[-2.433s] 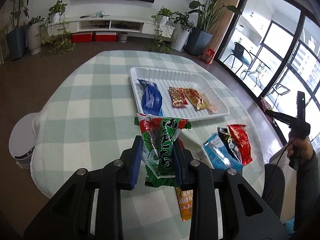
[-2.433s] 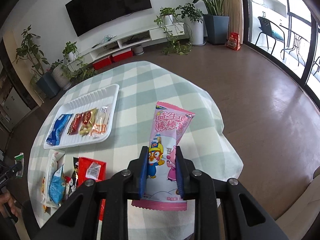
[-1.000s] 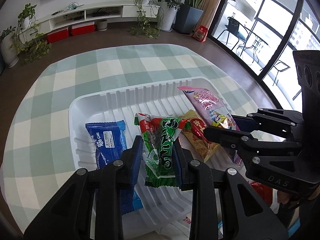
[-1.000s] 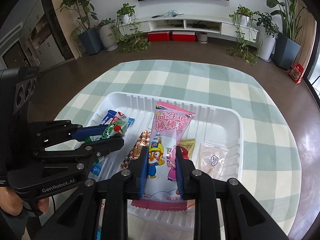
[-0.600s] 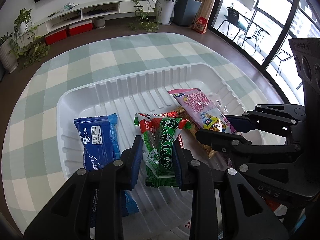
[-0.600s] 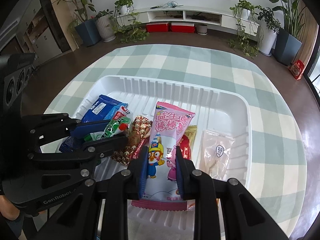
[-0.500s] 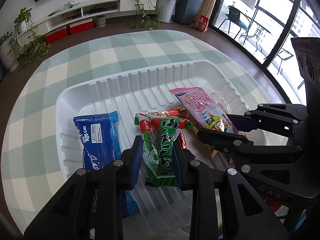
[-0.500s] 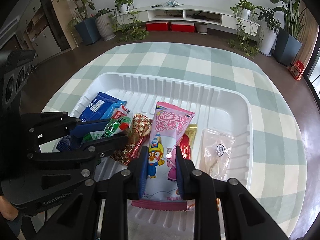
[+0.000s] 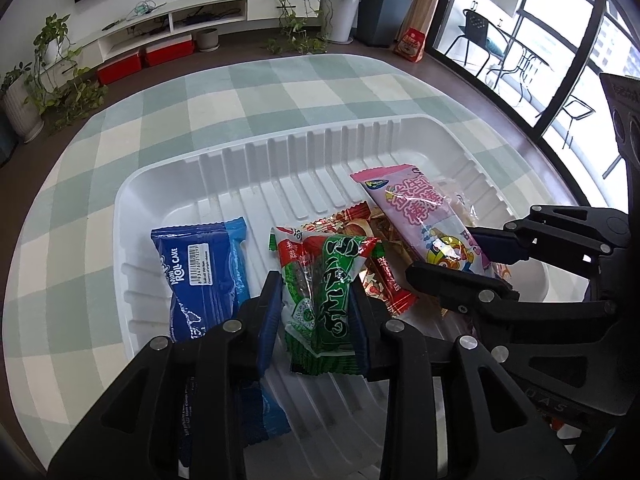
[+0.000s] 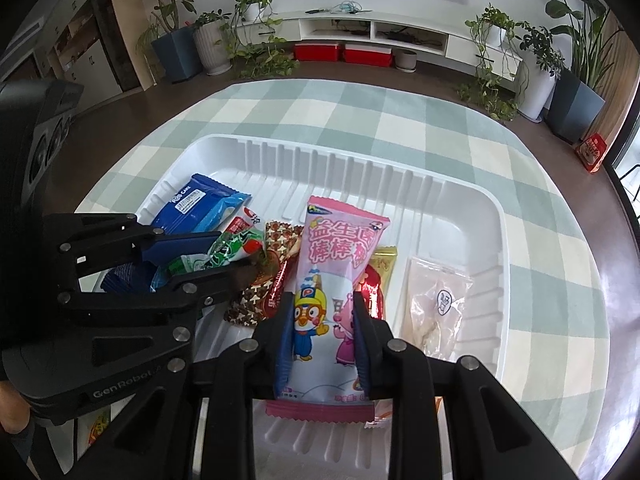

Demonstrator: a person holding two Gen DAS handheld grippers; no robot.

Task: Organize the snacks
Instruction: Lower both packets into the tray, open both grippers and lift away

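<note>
A white tray sat on the round table with the green-and-cream checked cloth; toward the tray's left edge a blue cake packet lay flat on the ridged floor; just right of it the left gripper was closed on a green and red snack packet, held over the tray's near middle; beside that lay a brown chocolate wafer packet and a red and gold packet, partly overlapped by the others; the right gripper was clamped on a pink cartoon snack packet, also over the tray, right of the green one; nearest the tray's right edge a clear packet rested against the floor ribs.
</note>
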